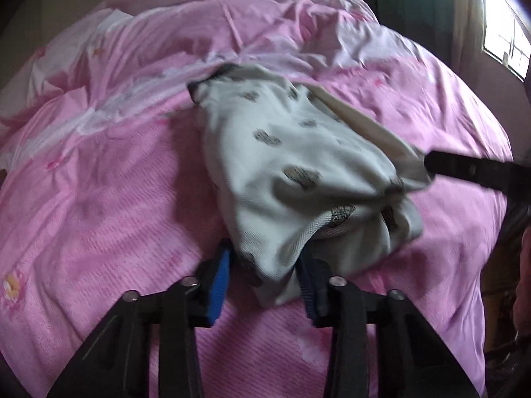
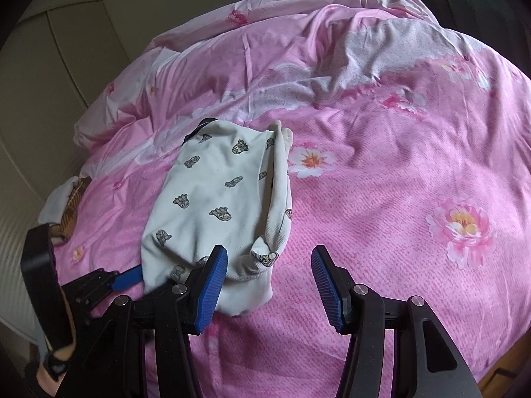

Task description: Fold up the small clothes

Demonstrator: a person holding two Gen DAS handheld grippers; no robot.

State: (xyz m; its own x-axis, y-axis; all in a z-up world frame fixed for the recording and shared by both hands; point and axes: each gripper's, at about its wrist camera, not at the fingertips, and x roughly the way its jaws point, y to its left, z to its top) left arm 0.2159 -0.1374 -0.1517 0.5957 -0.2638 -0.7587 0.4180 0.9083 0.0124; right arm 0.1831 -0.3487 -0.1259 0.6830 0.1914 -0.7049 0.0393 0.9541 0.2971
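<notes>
- One small white garment [image 2: 219, 199] with grey animal prints lies on the pink floral duvet [image 2: 398, 232] of the bed. Count: one garment, two tongs.
- Long axis runs from the near edge of the duvet away toward the rumpled pale band [image 2: 381, 56] of the duvet. Dark-trimmed end [image 2: 199, 129] points away, toward that band; the bunched near end sits at the tongs.
- The garment's right-hand edge is rolled up into a thick ridge [image 2: 280, 182] along the long axis.
- Left tongs [image 1: 265, 278]: blue pads either side of the garment's near corner, cloth between them. The gap is fairly wide, so I cannot tell if they actually pinch it.
- Right tongs [image 2: 269, 282]: jaws wide apart, holding nothing. The left pad [image 2: 212, 285] overlaps the garment's near hem; the right pad is over bare duvet.
- Left wrist view only: window [image 1: 504, 39] beyond the duvet, the garment motion-blurred, and the right tongs as a dark bar [image 1: 464, 169] at the garment's right edge.
- Right wrist view only: sharp prints, a cupboard door [image 2: 66, 66] left of the duvet, a second cloth item [image 2: 66, 205] with a brown pattern at the duvet's left edge, and the left tongs [image 2: 129, 278] at the garment's near-left corner.
</notes>
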